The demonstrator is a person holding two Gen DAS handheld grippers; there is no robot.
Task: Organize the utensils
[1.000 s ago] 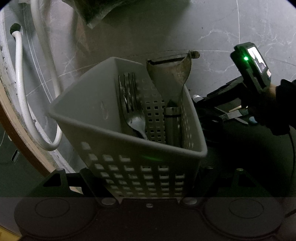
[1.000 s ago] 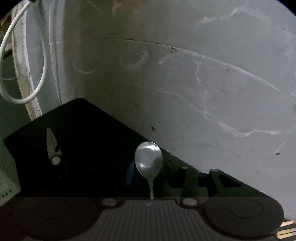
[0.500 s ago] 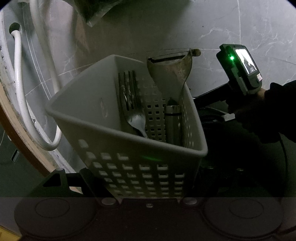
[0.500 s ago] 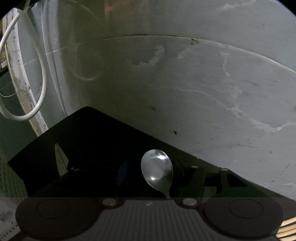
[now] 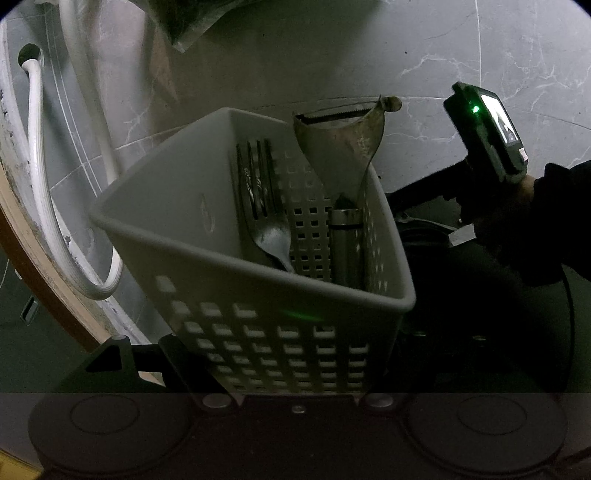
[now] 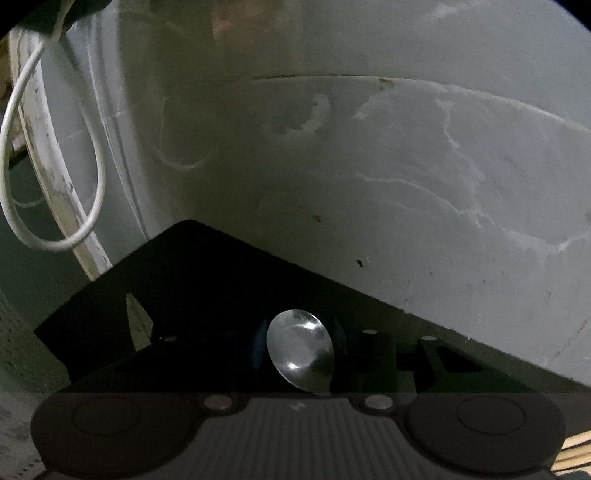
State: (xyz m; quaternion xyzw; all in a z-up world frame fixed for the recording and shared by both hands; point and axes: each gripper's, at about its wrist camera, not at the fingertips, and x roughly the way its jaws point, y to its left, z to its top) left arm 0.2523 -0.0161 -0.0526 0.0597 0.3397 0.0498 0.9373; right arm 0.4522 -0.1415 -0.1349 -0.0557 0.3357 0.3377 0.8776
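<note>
In the left wrist view my left gripper (image 5: 291,350) is shut on a white perforated utensil basket (image 5: 258,325), which it holds tilted. A fork (image 5: 266,225) and a metal peeler (image 5: 343,155) stand inside. Only the left finger (image 5: 110,354) shows. The right gripper's screen unit (image 5: 484,136) hovers to the right, in a dark-sleeved hand. In the right wrist view a shiny spoon (image 6: 299,350) lies on the black mat (image 6: 207,280), its bowl between the fingers of my right gripper (image 6: 299,343). The jaws are closing around the bowl. A thin dark gap still separates it from the blue pad (image 6: 258,350).
A white hose (image 5: 40,192) loops at the left of the grey marbled surface (image 6: 406,184), and a thin white cable (image 6: 51,184) hangs there too. A pale blade-shaped piece (image 5: 460,236) lies under the right hand. A dark bag (image 5: 192,18) sits at the top.
The right gripper's fingers spread, then drew in again around the spoon. The spoon's bowl now looks larger, lower and tilted. The basket and left gripper have not moved.
</note>
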